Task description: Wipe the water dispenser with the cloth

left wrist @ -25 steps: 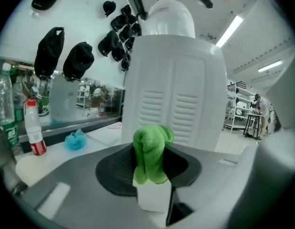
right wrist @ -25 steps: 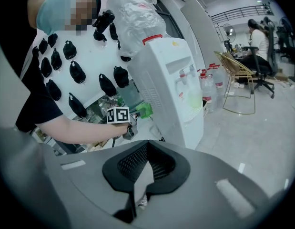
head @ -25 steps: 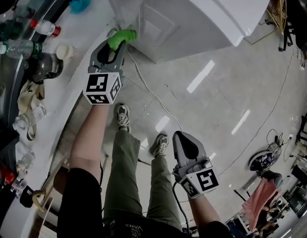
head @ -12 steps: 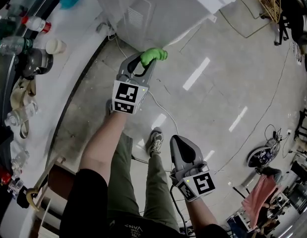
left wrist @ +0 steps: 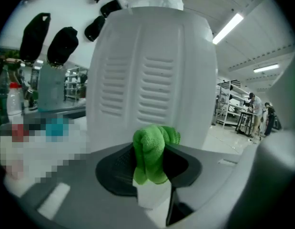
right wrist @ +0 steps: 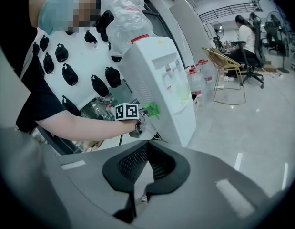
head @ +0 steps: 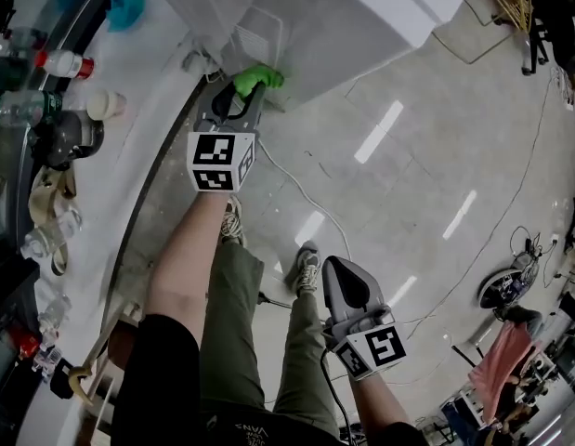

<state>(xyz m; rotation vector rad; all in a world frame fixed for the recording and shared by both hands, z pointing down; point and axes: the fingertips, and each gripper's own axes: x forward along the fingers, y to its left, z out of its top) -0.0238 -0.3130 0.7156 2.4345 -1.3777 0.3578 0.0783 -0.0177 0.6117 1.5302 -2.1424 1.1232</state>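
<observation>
Cloth (head: 254, 79) is pinched tight in the left gripper (head: 239, 98), bunched at the water dispenser (head: 315, 26)'s vented lower panel to rub it, while the right gripper (head: 343, 272) hangs closed, empty, well clear.

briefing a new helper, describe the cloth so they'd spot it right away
Find the tall white dispenser beside the cluttered counter. The left gripper is held up to its vented panel, and the cloth is the small bunched wad pinched in its fingers. It is the only bright green thing there; the wad on the counter is blue.
</observation>
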